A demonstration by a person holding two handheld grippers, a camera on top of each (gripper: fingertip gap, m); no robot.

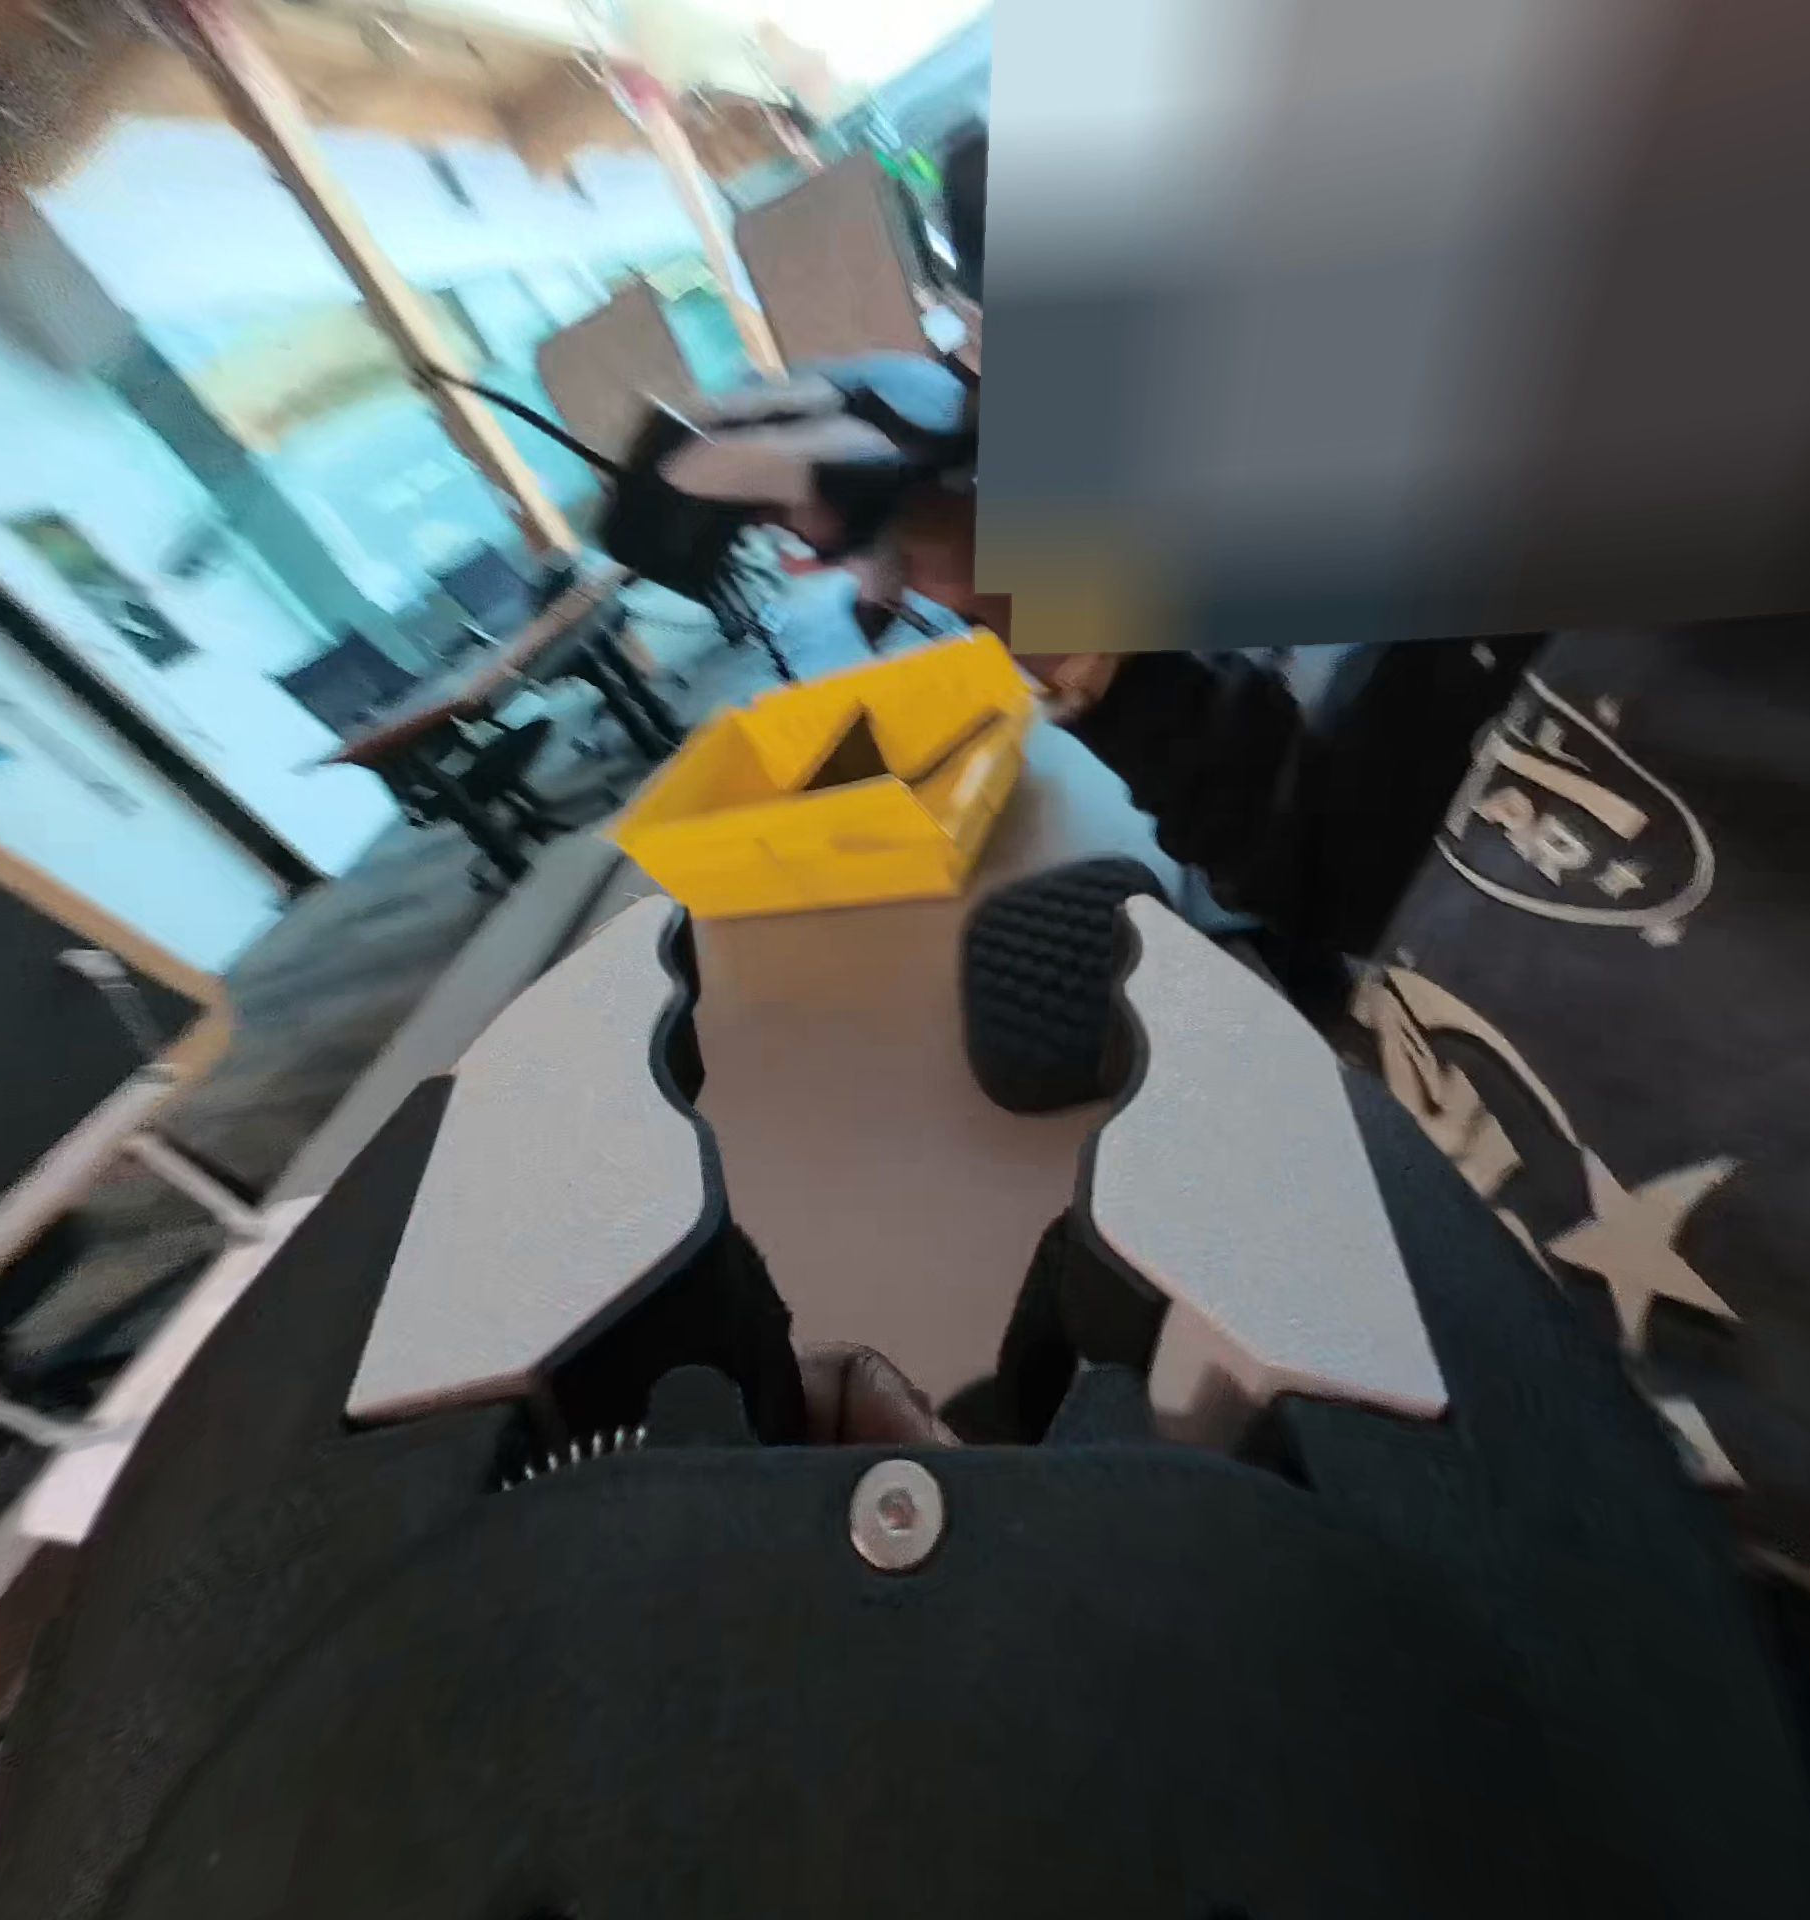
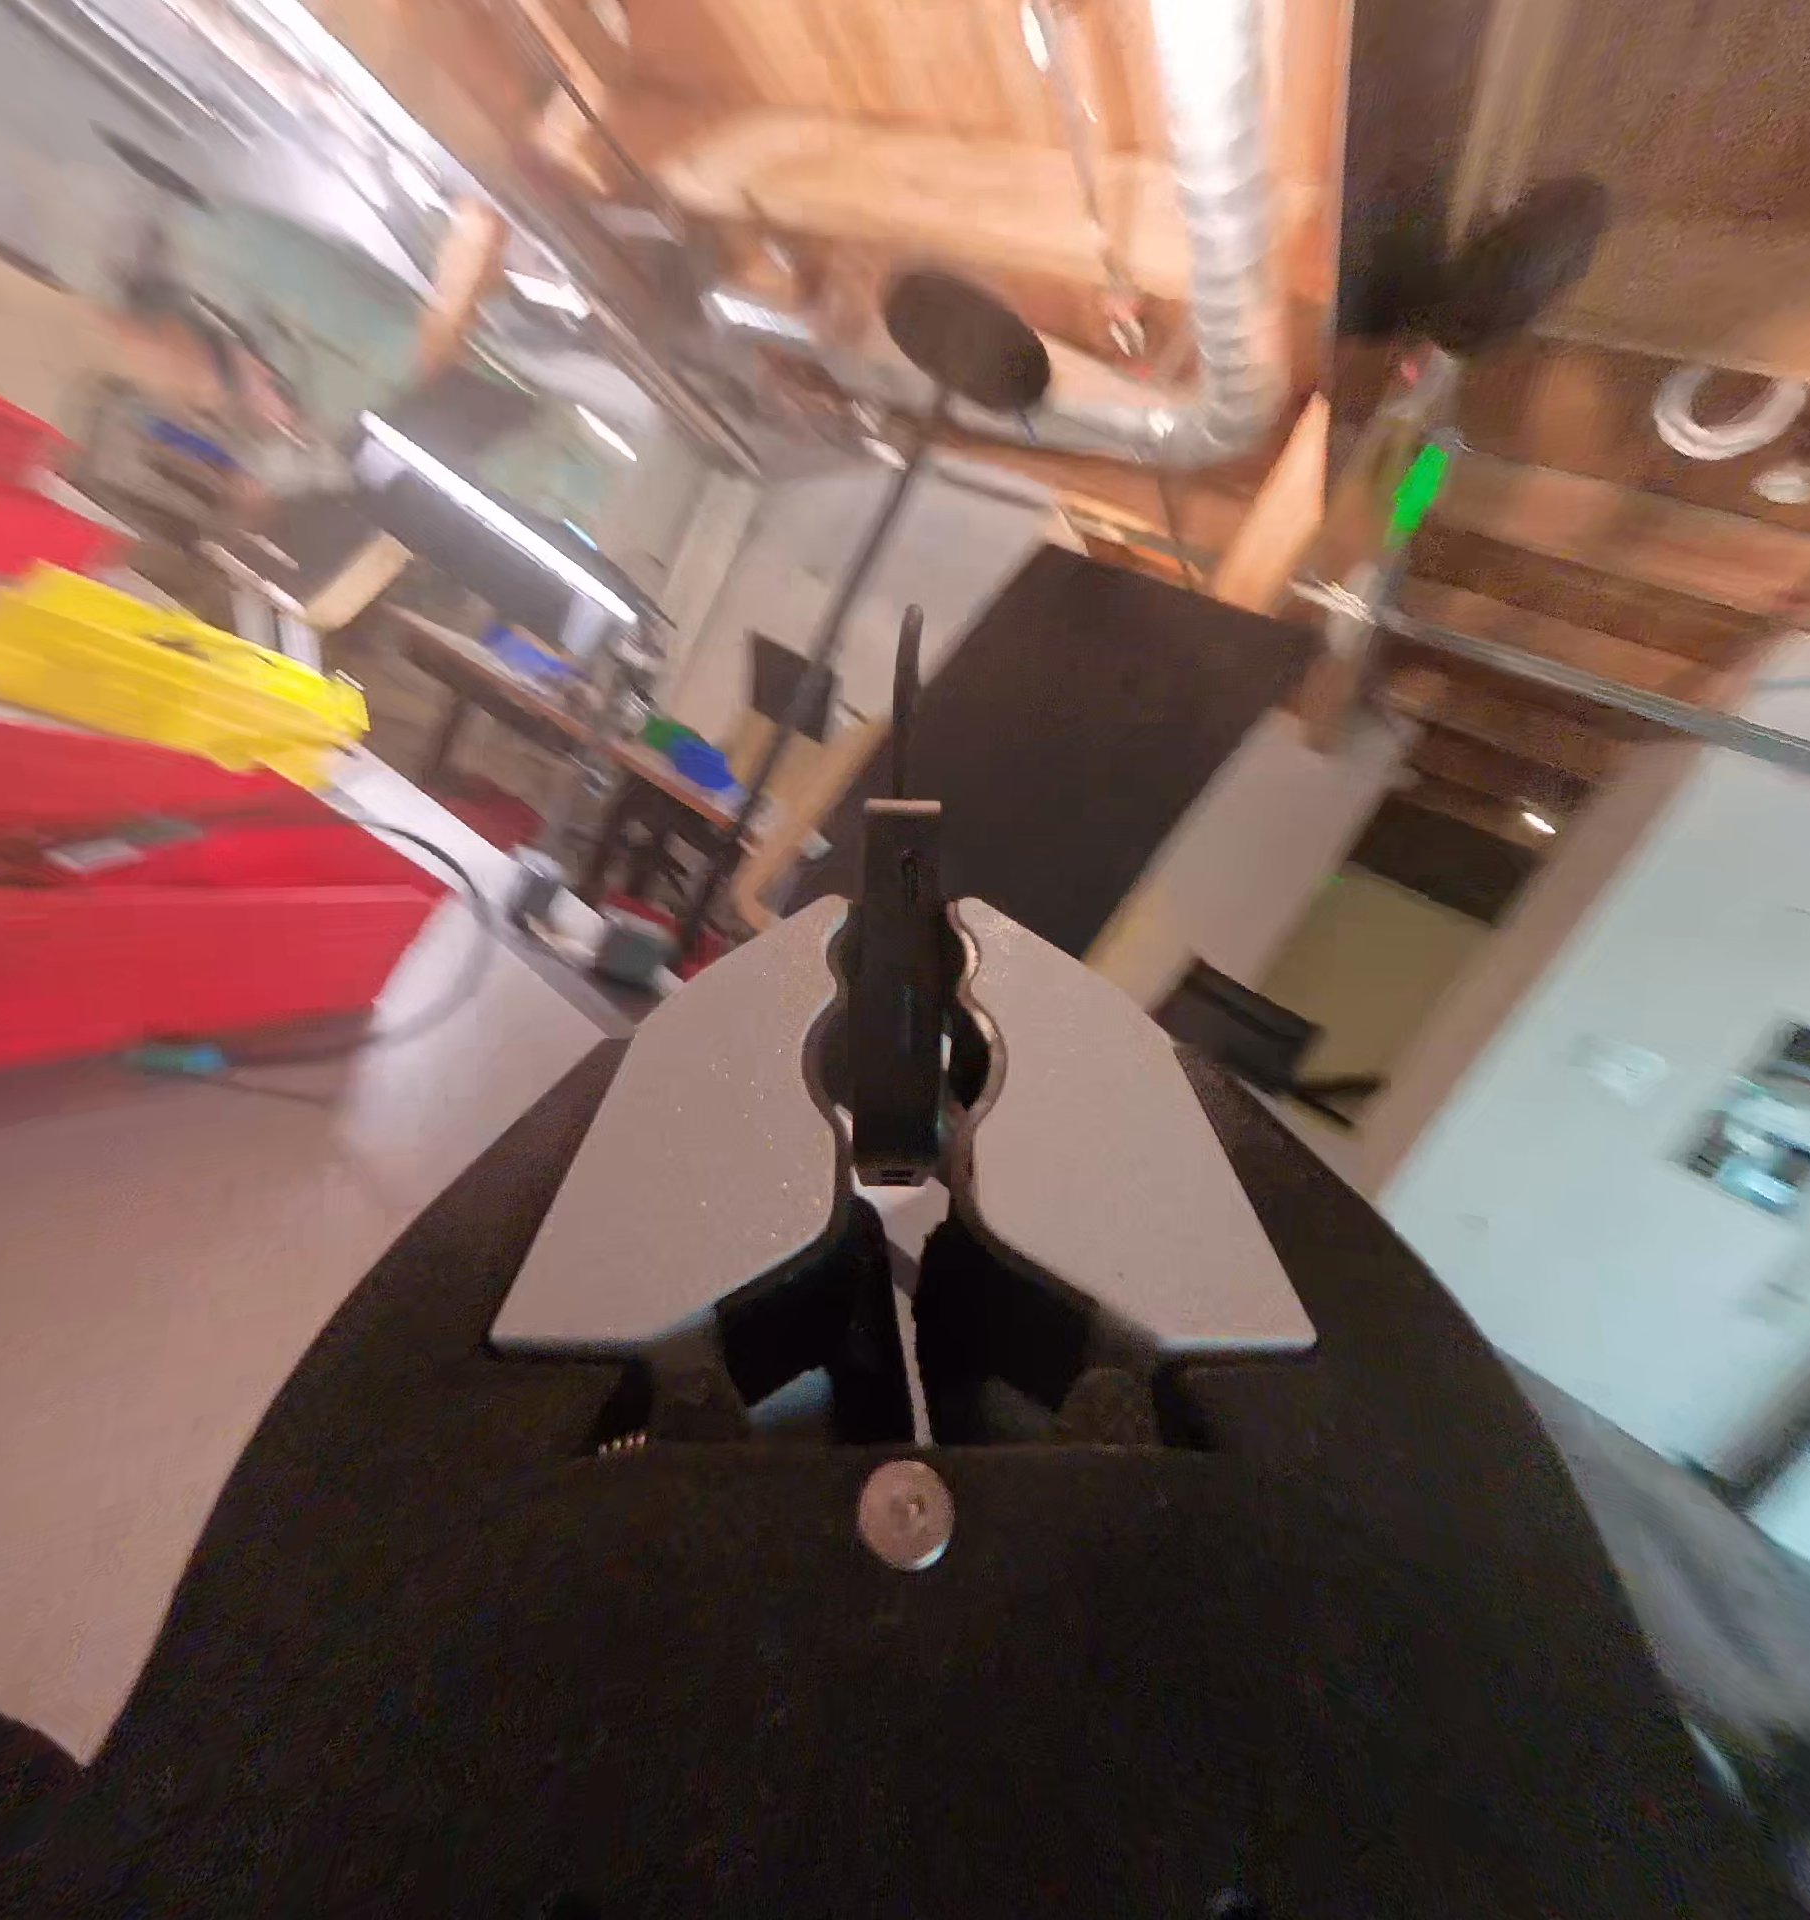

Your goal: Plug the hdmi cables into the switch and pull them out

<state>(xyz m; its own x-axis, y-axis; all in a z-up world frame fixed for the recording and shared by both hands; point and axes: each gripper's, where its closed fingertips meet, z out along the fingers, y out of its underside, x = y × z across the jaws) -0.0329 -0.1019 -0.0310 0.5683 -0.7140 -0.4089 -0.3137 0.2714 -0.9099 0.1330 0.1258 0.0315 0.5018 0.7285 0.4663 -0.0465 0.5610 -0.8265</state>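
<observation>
Right gripper [image 2: 896, 925] is clamping a slim black switch [image 2: 893, 987], its long axis running forward along the fingers and a cable [image 2: 908, 675] leaving the far end. Left gripper [image 1: 906, 925] is hanging wide open and empty before a yellow bin [image 1: 828, 800]; no loose HDMI cable is showing.

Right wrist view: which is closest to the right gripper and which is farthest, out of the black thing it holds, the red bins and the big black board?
1. The black device, clamped in the right gripper, in the middle.
2. The red bins, on the table to the left.
3. The big black board, behind and slightly right, across the room.
</observation>
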